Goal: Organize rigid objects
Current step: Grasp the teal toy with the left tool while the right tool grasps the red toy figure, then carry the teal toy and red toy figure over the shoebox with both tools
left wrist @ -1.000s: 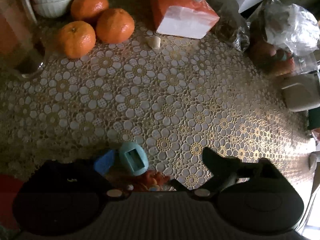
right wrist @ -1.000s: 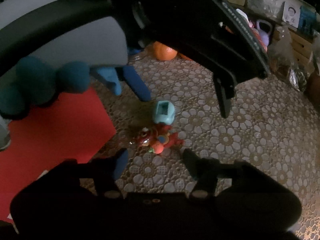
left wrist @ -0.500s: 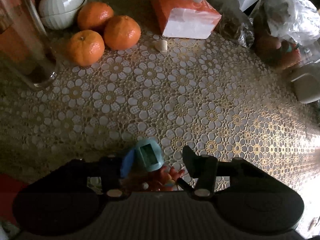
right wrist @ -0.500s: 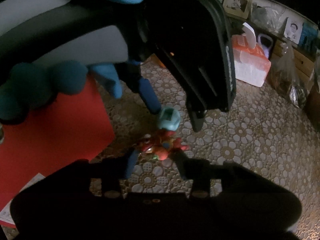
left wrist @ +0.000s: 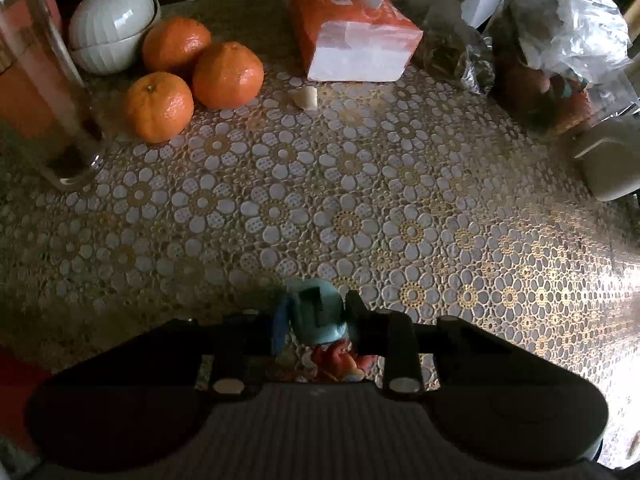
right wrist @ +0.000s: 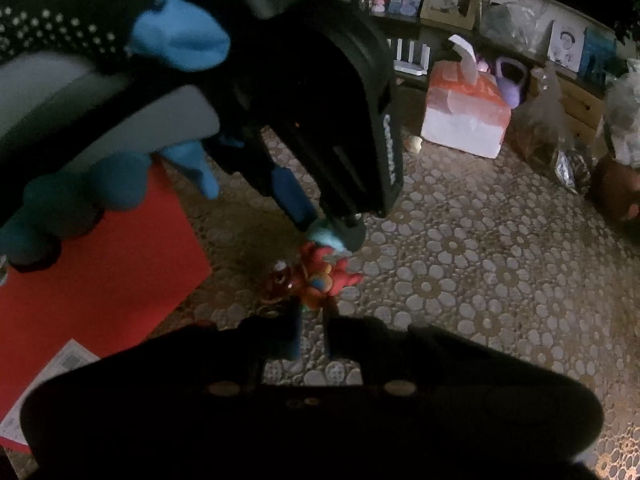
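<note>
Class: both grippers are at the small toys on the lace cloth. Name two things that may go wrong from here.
1. The left gripper is closing on the pale blue toy; it sits against the red figure, which may be dragged along.
2. The right gripper looks shut short of the figure, so it may lift nothing.

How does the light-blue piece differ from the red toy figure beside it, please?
The light-blue piece is one pale colour; the red toy figure is red with orange patches. The light-blue piece is smooth and rounded; the red toy figure has jutting limbs. Both are small and sit close together.
</note>
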The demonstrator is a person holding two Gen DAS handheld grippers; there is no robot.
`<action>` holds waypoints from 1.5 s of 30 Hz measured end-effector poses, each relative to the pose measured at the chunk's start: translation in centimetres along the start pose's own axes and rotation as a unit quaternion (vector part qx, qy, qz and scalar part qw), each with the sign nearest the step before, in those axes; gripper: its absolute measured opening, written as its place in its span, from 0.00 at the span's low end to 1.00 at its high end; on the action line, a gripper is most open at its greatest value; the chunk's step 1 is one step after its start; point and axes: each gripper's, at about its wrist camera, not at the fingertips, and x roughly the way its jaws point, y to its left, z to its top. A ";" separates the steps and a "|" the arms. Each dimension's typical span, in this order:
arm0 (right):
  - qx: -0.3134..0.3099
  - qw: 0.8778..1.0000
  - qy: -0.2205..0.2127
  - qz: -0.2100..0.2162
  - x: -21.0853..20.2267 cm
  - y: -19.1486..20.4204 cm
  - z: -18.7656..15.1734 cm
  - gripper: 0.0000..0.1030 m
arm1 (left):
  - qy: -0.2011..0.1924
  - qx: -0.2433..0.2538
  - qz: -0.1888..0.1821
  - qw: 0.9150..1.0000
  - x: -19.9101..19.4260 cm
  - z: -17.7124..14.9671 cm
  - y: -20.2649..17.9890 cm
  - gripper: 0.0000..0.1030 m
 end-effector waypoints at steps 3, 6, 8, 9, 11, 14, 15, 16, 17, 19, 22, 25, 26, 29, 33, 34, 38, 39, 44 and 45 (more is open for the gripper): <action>0.002 1.000 -0.008 0.002 -1.1 0.0 -0.3 0.07 | -0.007 -0.003 -0.004 1.000 -0.6 0.0 0.0 0.28; 0.007 1.000 -0.013 0.002 -2.3 0.1 -0.4 0.00 | -0.011 -0.004 -0.008 1.000 -1.3 -0.2 0.0 0.28; 0.009 1.000 -0.015 0.002 -2.8 0.1 -0.5 0.00 | -0.014 -0.003 -0.009 1.000 -1.8 -0.4 -0.2 0.28; 0.009 1.000 -0.016 0.001 -3.1 0.2 -0.6 0.00 | -0.015 -0.003 -0.010 1.000 -2.1 -0.5 -0.2 0.28; 0.008 1.000 -0.017 -0.001 -3.7 0.2 -0.8 0.00 | -0.018 0.000 -0.011 1.000 -2.8 -0.8 -0.3 0.28; 0.005 1.000 -0.013 -0.003 -4.2 0.4 -1.0 0.06 | -0.023 0.006 -0.007 1.000 -3.7 -1.2 -0.4 0.28; 0.007 1.000 -0.011 -0.004 -4.3 0.4 -0.9 0.20 | -0.025 0.007 -0.006 1.000 -3.9 -1.3 -0.4 0.28; 0.009 1.000 -0.011 -0.003 -4.2 0.3 -0.9 0.28 | -0.026 0.007 -0.006 1.000 -4.1 -1.4 -0.4 0.28; 0.011 1.000 -0.014 0.001 -4.2 0.2 -0.8 0.34 | -0.027 0.007 -0.007 1.000 -4.3 -1.5 -0.3 0.28; 0.022 1.000 -0.016 0.007 -4.2 0.0 -0.7 0.65 | -0.026 0.007 -0.005 1.000 -4.3 -1.5 -0.2 0.28; 0.025 1.000 -0.017 0.009 -3.4 0.0 -0.5 0.62 | -0.026 0.008 -0.003 1.000 -4.1 -1.4 -0.2 0.28; 0.020 1.000 -0.007 0.011 -1.9 0.1 -0.1 0.53 | -0.027 0.008 -0.001 1.000 -3.9 -1.3 -0.1 0.28; 0.019 1.000 -0.002 0.013 -1.4 0.1 0.0 0.50 | -0.026 0.008 -0.001 1.000 -3.8 -1.2 -0.1 0.28; 0.012 1.000 0.005 0.013 0.0 0.4 0.2 0.43 | -0.024 0.010 0.000 1.000 -3.4 -1.2 0.0 0.28; -0.008 1.000 -0.001 -0.002 0.7 1.0 0.4 0.35 | -0.023 0.013 -0.001 1.000 -3.2 -1.1 0.1 0.28; -0.014 1.000 -0.002 -0.004 0.8 1.1 0.5 0.35 | -0.023 0.013 -0.001 1.000 -3.2 -1.1 0.1 0.28; -0.017 1.000 0.000 -0.009 0.7 1.3 0.5 0.34 | -0.027 0.016 -0.002 1.000 -3.6 -1.2 0.0 0.28; -0.010 1.000 0.001 -0.010 0.7 1.1 0.5 0.34 | -0.027 0.016 -0.003 0.999 -3.8 -1.2 -0.1 0.28; 0.017 1.000 -0.001 -0.008 -1.4 0.5 0.5 0.34 | -0.037 0.019 -0.010 0.999 -5.8 -1.7 -0.3 0.28; 0.020 1.000 -0.003 -0.007 -2.1 0.4 0.5 0.34 | -0.040 0.021 -0.010 0.999 -6.3 -1.9 -0.4 0.28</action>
